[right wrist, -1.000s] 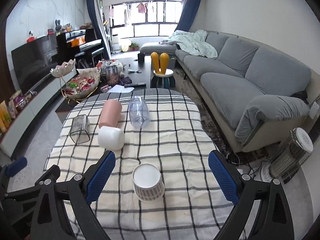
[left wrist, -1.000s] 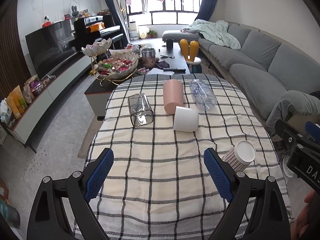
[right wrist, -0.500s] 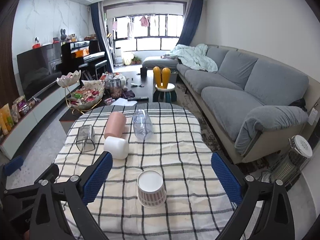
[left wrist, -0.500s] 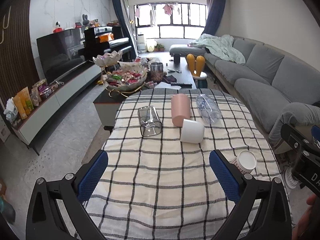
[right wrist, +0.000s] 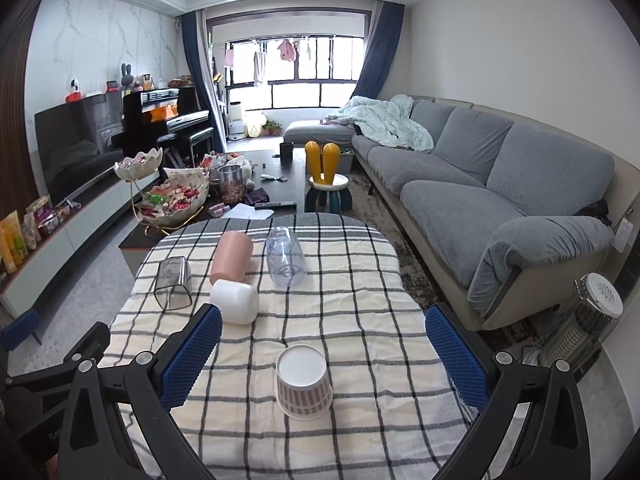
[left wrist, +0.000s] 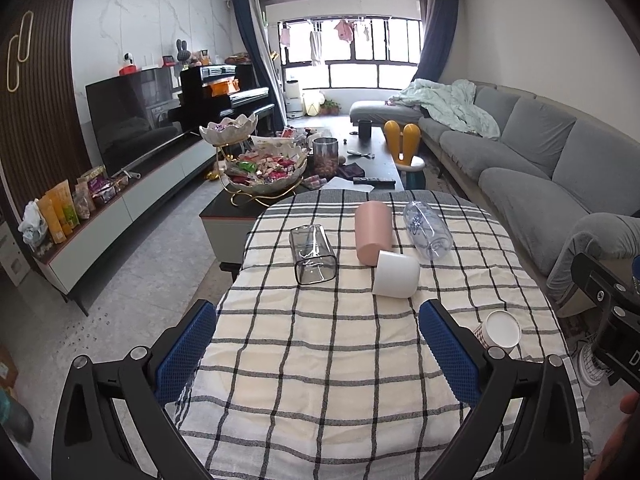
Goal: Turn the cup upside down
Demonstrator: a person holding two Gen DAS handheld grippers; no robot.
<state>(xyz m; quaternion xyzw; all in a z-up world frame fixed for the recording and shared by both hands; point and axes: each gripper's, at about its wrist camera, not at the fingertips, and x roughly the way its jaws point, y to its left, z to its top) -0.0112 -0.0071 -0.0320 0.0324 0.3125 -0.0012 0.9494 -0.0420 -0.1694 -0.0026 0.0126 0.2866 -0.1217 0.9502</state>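
Right wrist view: checked tablecloth [right wrist: 360,280] over the table, biggest thing up close. Grey sofa [right wrist: 480,184] runs down the right, pale blanket [right wrist: 384,120] heaped at its far end.

Right gripper [right wrist: 322,344] has its jaws wide apart, holding nothing, hovering over the near part of the cloth. Left gripper [left wrist: 316,344] is the same: fingers spread, nothing between them.

Containers, big to small:
- Tiered snack bowl [left wrist: 264,168] on the dark coffee table [left wrist: 376,152] past the cloth, full of wrapped sweets.
- Clear bottle-shaped cup [right wrist: 285,258] on its side, nothing visible in it.
- Pink cup [right wrist: 233,258] on its side, nearer end touching the white cup.
- Square clear glass [left wrist: 312,254] on its side, dark-rimmed mouth toward camera, nothing visible in it.
- White cup [right wrist: 236,302] on its side, just beside the right gripper's left finger.
- Paper cup [right wrist: 303,384], the patterned one, stands upside down, white base up, on the near cloth between the right gripper's fingers but apart from both.

Hard to read: in the left wrist view the paper cup [left wrist: 498,328] is half cut off behind the left gripper's right finger. The right gripper's body is clipped at that frame's right edge. Jar [right wrist: 231,184] on the coffee table holds something brown, can't tell what. Snack packets on the TV bench [left wrist: 120,216] are too small to read.
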